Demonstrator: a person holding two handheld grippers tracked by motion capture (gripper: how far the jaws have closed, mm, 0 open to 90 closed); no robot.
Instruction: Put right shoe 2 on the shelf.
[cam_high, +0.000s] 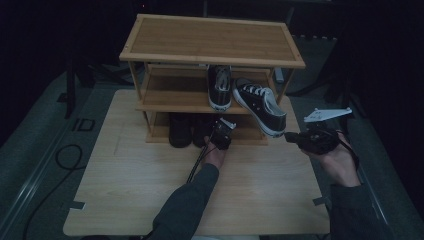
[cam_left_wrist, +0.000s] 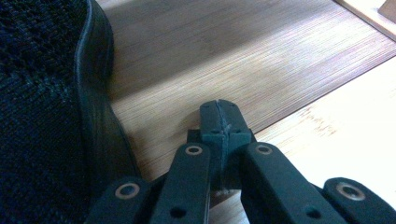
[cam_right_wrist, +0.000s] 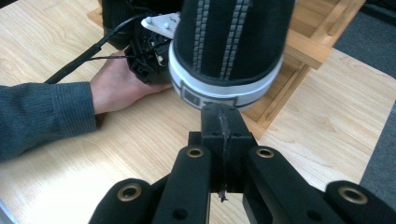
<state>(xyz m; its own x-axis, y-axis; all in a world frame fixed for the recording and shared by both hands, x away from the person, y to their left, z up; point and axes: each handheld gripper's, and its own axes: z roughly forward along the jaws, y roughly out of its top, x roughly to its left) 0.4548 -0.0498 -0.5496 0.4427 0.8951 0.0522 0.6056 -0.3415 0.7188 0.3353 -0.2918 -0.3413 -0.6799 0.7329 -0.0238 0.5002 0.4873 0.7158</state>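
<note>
Shoe rack loading: both grippers closed, none holding a shoe.

Left gripper (cam_high: 220, 134) at the front of the rack's (cam_high: 210, 40) bottom shelf (cam_left_wrist: 224, 56), jaws pressed together on nothing, just beside a black shoe (cam_left_wrist: 42, 116) parked there; probably placed to nudge that shoe inward. Right gripper (cam_right_wrist: 222, 122) low over the tabletop (cam_high: 150, 190), jaws pressed together, tips directly below the heel of the tilted sneaker (cam_high: 260, 105), contact not discernible. Sneaker leaning off the middle shelf, heel overhanging the front edge, toe toward the upright sneaker (cam_high: 220, 86) beside it. Likely intent: push the heel back with closed jaws, no grasp needed. Risk: sneaker tipping off the shelf.
</note>
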